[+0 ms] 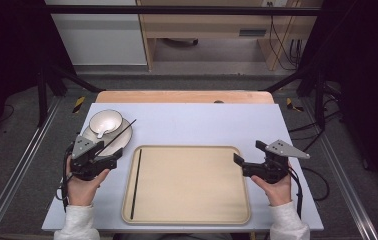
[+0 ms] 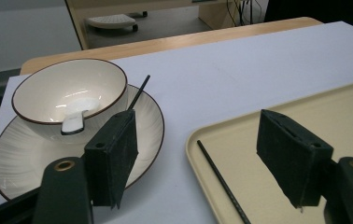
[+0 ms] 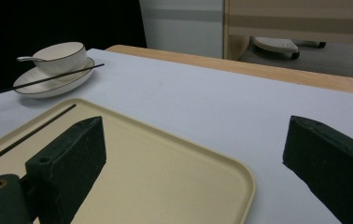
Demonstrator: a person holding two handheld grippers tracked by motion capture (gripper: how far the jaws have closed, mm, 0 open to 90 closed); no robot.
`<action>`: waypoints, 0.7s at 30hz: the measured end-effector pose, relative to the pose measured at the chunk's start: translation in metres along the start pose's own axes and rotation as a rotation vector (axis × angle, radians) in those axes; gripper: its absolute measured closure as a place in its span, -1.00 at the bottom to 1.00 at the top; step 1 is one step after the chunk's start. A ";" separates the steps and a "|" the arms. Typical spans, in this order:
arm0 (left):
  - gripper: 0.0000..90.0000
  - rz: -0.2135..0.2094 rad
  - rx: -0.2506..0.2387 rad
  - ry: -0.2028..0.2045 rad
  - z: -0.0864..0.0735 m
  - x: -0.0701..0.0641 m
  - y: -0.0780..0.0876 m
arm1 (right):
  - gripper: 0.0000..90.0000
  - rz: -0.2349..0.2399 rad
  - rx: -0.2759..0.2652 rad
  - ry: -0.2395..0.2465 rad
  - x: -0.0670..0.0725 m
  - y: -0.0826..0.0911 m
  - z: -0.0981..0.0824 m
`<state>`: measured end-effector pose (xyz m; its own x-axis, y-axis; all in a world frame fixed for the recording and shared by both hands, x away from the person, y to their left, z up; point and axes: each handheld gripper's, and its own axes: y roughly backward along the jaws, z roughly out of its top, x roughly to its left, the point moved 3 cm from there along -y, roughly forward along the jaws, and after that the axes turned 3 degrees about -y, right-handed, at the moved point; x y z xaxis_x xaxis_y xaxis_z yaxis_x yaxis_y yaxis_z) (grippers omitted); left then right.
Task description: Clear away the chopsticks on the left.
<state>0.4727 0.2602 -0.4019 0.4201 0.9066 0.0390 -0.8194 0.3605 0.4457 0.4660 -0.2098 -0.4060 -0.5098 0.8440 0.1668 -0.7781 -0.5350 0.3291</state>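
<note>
A white bowl [image 1: 105,121] with a dark rim stands on a white plate [image 1: 123,141] at the table's far left, and a white spoon [image 2: 74,121] lies inside it. One black chopstick [image 1: 123,130] rests slanted across the plate's rim. A second black chopstick [image 1: 136,184] lies along the left side of the beige tray [image 1: 187,200]. My left gripper [image 1: 111,154] hovers open just in front of the plate, with nothing between its pads [image 2: 118,154]. Off the tray's right edge, my right gripper [image 1: 249,153] is open and empty too.
The pale blue table top [image 1: 202,120] stretches bare behind the tray, with a wooden strip along its far edge. Black frame bars flank the table, and a wooden cabinet stands on the floor beyond.
</note>
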 end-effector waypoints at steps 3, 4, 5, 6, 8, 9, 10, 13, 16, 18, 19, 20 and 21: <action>-0.41 0.008 0.025 -0.044 -0.004 0.007 0.000 | -0.86 0.000 0.000 0.003 0.001 -0.001 0.000; -0.44 0.005 0.034 -0.061 -0.007 0.009 0.001 | -0.86 -0.002 0.001 0.004 0.001 -0.001 0.000; -0.44 0.003 0.028 -0.060 -0.009 0.010 0.001 | -0.86 -0.003 0.003 0.005 0.001 -0.001 0.000; -0.45 0.004 0.031 -0.062 -0.012 0.013 0.002 | -0.86 -0.006 0.004 0.005 0.001 -0.002 0.000; -0.49 0.007 0.067 -0.069 -0.018 0.018 0.001 | -0.86 -0.006 0.005 0.005 0.002 -0.002 0.000; -0.50 0.017 0.078 -0.079 -0.021 0.020 0.000 | -0.86 -0.005 0.005 0.006 0.002 -0.002 0.000; -0.50 0.018 0.082 -0.078 -0.023 0.023 0.000 | -0.86 -0.007 0.008 0.008 0.003 -0.002 0.000; -0.54 0.024 0.097 -0.064 -0.028 0.032 -0.005 | -0.86 -0.008 0.011 0.008 0.003 -0.004 -0.001; -0.58 0.023 0.121 -0.063 -0.031 0.040 -0.012 | -0.86 -0.007 0.020 0.019 0.002 -0.006 -0.003; -0.58 0.028 0.133 -0.061 -0.032 0.045 -0.019 | -0.86 -0.006 0.021 0.020 0.003 -0.006 -0.003; -0.58 0.031 0.131 -0.050 -0.033 0.048 -0.022 | -0.86 -0.004 0.022 0.022 0.003 -0.007 -0.003; -0.58 0.032 0.139 -0.056 -0.033 0.051 -0.026 | -0.86 -0.004 0.022 0.022 0.003 -0.007 -0.003; -0.57 0.035 0.149 -0.057 -0.033 0.053 -0.029 | -0.86 -0.004 0.027 0.022 0.003 -0.007 -0.003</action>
<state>0.5059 0.3050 -0.4426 0.4175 0.9026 0.1053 -0.7688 0.2891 0.5703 0.4689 -0.2034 -0.4111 -0.5151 0.8447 0.1452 -0.7700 -0.5305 0.3546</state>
